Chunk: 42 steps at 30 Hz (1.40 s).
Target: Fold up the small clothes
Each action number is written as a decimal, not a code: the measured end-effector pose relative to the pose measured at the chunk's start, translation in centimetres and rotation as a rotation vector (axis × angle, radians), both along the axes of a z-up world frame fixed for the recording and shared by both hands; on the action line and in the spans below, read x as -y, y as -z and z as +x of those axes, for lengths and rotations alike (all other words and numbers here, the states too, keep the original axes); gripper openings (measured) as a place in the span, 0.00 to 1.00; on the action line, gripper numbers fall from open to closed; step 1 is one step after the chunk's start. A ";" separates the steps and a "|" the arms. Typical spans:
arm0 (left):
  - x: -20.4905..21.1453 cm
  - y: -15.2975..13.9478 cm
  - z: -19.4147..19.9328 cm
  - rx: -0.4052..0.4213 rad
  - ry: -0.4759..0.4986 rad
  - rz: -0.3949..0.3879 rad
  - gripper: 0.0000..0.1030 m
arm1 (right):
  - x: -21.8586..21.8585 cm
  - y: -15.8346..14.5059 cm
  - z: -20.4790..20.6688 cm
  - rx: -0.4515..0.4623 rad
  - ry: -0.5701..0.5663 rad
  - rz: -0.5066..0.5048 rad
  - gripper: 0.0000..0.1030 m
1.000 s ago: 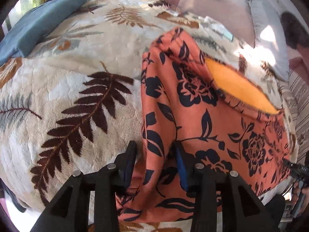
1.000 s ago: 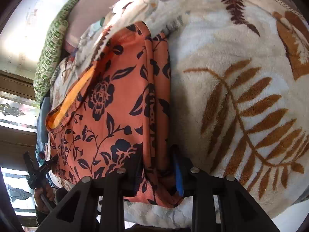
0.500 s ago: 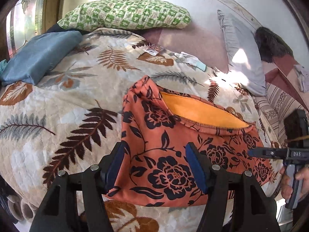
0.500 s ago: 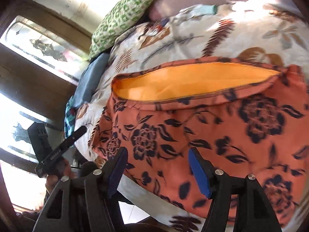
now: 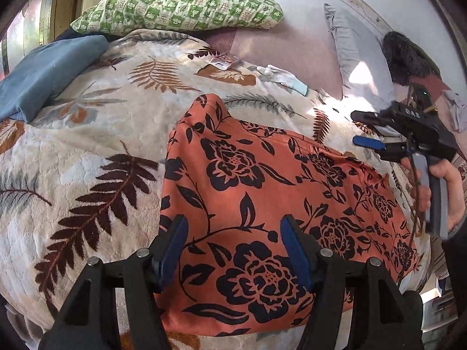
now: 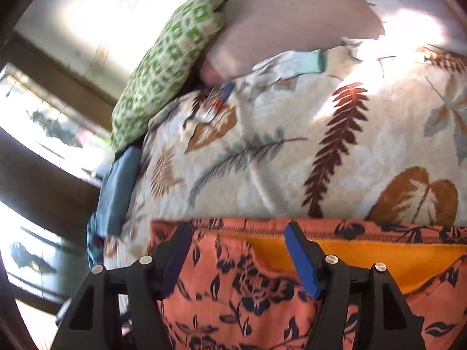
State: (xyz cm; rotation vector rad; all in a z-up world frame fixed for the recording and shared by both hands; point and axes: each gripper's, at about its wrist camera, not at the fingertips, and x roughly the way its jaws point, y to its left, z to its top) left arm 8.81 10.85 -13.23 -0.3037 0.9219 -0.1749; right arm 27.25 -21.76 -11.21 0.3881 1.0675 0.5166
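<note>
On the bed, the leaf-print blanket (image 5: 87, 157) is lying bare to the left of the orange floral garment (image 5: 262, 204), giving open room there. Far left, a folded blue cloth (image 5: 43, 73) and a green checked pillow (image 5: 181, 8) are crowding the far edge. A grey pillow (image 5: 356, 58) is standing at the far right, and the right gripper (image 5: 364, 129) is hovering over the garment's right end.
</note>
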 end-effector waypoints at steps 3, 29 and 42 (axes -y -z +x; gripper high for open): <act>0.2 0.1 0.0 -0.005 0.007 0.000 0.65 | -1.1 1.1 -3.8 -0.045 -0.096 0.027 0.68; 3.7 -0.4 -0.7 -0.036 0.059 0.068 0.65 | 19.0 4.2 -1.6 -0.081 0.435 0.145 0.69; 4.2 0.6 1.0 -0.045 0.018 0.164 0.69 | 20.6 3.2 -6.8 -0.079 0.411 0.066 0.69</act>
